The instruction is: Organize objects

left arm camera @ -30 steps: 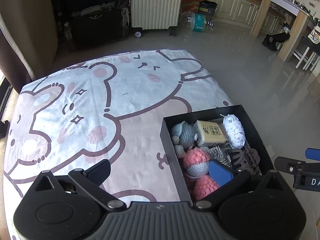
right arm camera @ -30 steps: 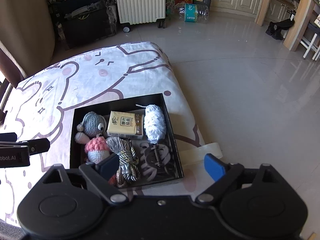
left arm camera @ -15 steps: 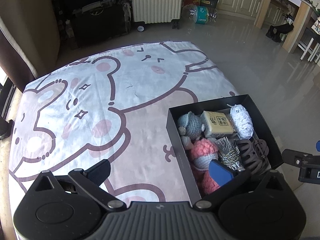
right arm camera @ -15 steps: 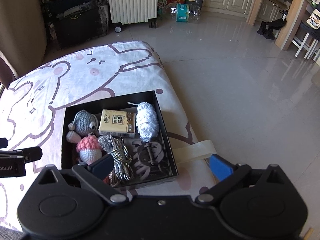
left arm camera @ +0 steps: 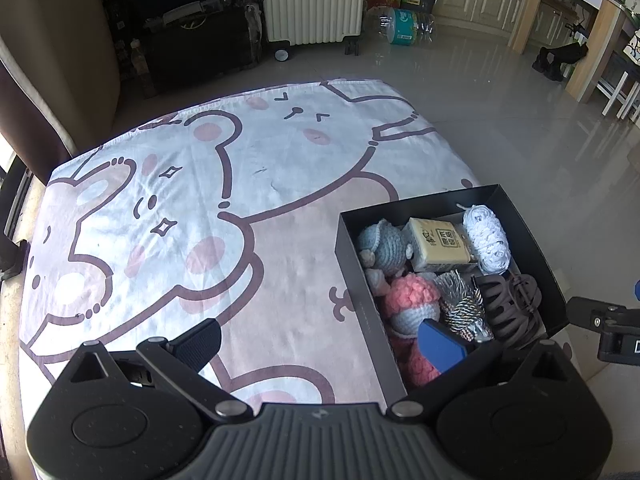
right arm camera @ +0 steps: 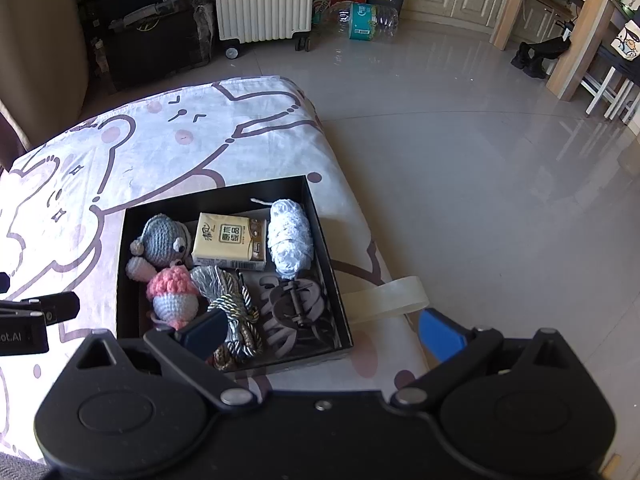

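A black box point(right arm camera: 128, 280) sits near the right edge of a surface covered by a cloth with a cartoon bear print point(left arm camera: 160, 208), and all the small things are inside it. Along the far side of the box lie a grey-blue crochet toy point(right arm camera: 162, 242), a pack of tissues point(right arm camera: 230, 246) and a white ball of yarn point(right arm camera: 290, 238), side by side and touching. In front of them are a pink and grey crochet toy point(right arm camera: 172, 296), a bundle of silver and gold cord point(right arm camera: 232, 304) and a dark hair claw clip point(right arm camera: 292, 304). The left gripper point(left arm camera: 320, 342) hovers above the near part of the cloth with its fingers wide apart and nothing between them – the black finger is over the cloth, and the blue finger point(left arm camera: 440, 344) is over the near left corner of the box. The right gripper point(right arm camera: 320, 330) is also spread wide and holds nothing; its dark finger point(right arm camera: 204, 330) is above the cord bundle, and the blue one is beyond the right side of the box, close to a pale strap point(right arm camera: 384, 300) that hangs over the edge of the surface. Behind, on the shiny tiled floor point(right arm camera: 460, 160), stands a white ribbed suitcase point(right arm camera: 262, 0), with a pack of water bottles point(right arm camera: 366, 20) near it.
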### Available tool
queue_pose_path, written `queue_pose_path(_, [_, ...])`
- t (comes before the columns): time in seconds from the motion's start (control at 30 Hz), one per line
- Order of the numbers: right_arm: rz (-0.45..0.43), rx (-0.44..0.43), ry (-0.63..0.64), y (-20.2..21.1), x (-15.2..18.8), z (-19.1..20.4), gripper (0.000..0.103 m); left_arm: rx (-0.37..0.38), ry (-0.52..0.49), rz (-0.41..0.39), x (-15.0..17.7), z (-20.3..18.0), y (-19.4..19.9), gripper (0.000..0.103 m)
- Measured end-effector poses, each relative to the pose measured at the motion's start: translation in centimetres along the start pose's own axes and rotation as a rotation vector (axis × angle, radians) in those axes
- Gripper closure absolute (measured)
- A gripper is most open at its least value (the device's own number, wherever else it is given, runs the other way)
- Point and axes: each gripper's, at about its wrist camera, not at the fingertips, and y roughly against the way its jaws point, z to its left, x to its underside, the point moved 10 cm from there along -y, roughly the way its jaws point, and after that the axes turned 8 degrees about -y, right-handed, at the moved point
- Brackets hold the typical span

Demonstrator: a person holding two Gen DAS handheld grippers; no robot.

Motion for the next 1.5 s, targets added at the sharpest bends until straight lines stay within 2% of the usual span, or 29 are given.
queue_pose_path(1.5, [0.003,0.012,-0.003,-0.05,0.23,-0.12,0.000,0.000,0.010,0.011,0.04,0.29,-0.09,0.000])
